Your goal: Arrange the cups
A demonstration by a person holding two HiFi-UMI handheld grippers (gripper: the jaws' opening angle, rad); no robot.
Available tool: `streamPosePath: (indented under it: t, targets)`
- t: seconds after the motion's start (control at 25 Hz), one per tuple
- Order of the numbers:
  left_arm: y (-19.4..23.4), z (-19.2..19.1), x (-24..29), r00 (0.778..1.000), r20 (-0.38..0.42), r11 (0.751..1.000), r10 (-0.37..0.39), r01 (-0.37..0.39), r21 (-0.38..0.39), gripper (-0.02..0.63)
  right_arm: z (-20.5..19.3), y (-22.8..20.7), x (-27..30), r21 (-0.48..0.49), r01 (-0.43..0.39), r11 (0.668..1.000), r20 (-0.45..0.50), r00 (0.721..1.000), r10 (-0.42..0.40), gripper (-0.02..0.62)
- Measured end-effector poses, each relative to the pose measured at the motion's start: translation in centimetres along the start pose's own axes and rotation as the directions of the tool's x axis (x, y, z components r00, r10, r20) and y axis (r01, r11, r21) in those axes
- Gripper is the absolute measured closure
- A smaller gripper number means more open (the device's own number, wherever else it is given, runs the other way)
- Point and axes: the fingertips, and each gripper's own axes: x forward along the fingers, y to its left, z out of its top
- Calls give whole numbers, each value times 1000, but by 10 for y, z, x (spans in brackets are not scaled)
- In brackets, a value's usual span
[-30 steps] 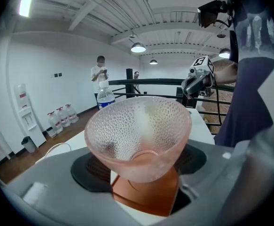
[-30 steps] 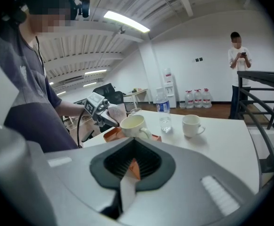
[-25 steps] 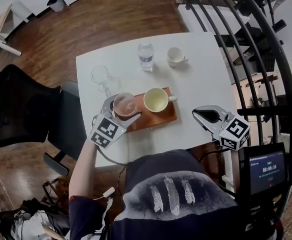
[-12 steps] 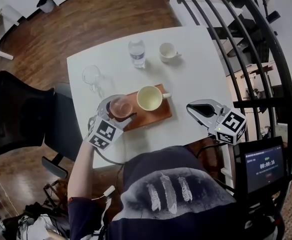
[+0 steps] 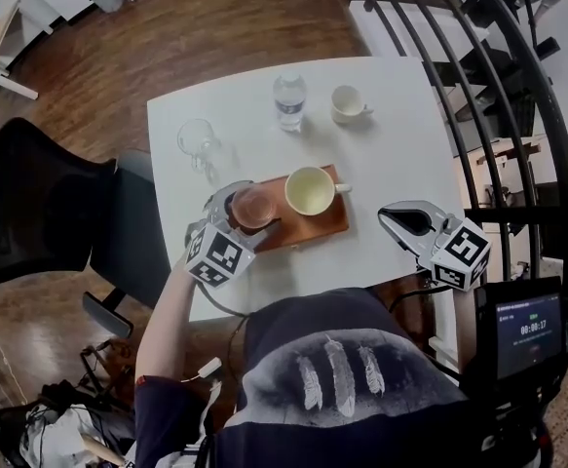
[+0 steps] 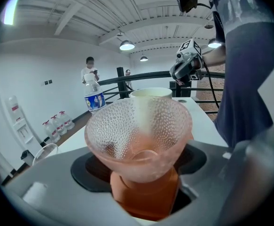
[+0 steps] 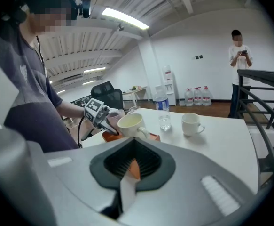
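left gripper (image 5: 247, 213) clamped on the pink glass cup (image 5: 255, 206) at the tray's (image 5: 324, 225) 9 o'clock end, right gripper (image 5: 393, 216) closed up, empty.

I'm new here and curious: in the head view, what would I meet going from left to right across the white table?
clear glass → pink glass → water bottle → white cup → right gripper

Glass (image 5: 255, 206) eased down toward the tray (image 5: 328, 224)
The left gripper (image 5: 248, 213) has come down a little with the glass clamped in it. The glass now hangs lower over the tray's left end, just beside the yellow cup (image 5: 309, 191). The gripper has also rolled slightly, and its marker cube shows at a new angle.
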Motion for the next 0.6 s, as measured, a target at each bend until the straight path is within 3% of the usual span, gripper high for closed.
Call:
streamPosePath:
  t: [0.4, 0.52, 0.6]
  targets:
    - [1, -1, 2, 1000, 6, 1000, 17, -17, 9, 222, 1, 0, 2, -10, -5, 1000, -5, 1000, 5, 591]
    - [3, -1, 1, 1000, 9, 999, 29, -29, -35, 221, 2, 0, 3, -12, -5, 1000, -2, 1000, 5, 591]
    - [1, -2, -2, 999, 21, 996, 28, -26, -82, 181, 1, 1, 5, -12, -13, 1000, -4, 1000, 13, 591]
